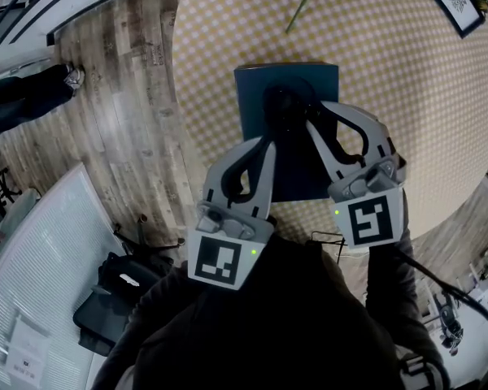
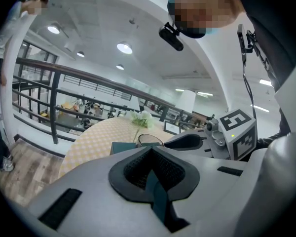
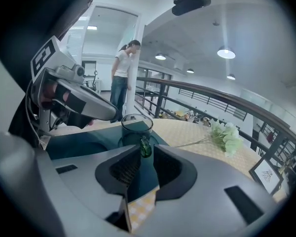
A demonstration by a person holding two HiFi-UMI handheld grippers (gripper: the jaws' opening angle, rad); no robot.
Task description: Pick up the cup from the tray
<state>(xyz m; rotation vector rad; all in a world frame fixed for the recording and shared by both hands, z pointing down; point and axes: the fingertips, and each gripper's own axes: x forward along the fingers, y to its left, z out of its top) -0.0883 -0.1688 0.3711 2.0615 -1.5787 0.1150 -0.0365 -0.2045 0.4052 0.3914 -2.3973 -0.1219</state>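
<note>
1. A floor of pale wooden planks (image 1: 122,96) is seen to the left of the round surface covered in a yellow-and-white checked cloth (image 1: 407,96).
2. A square dark teal tray (image 1: 256,88) is laid on the surface near its left edge, with the checked cloth showing on all sides of it.
3. The left grey claw (image 1: 268,146) is held over the near part of the tray. In the left gripper view its tips are pressed together and nothing is held between them, and only a sliver of the teal tray is seen further back between the jaws.
4. The right grey claw (image 3: 146,149) is pointed at the cup from the near right. Its jaws are drawn in to a narrow slit.
5. A cube with black-and-white square markers (image 1: 368,220) is carried at the rear of the right claw.
6. A black-framed picture (image 1: 457,0) is stood near the far right edge of the surface.
7. A spray of white artificial flowers on a green stem (image 3: 226,137) is laid on the cloth beyond the tray.
8. The dark tinted glass cup (image 1: 286,104) is stood upright on the far half of the tray, just beyond both claws.
9. The small green handle (image 3: 145,146) of the cup is turned toward the right claw and is pinched between its tips.
</note>
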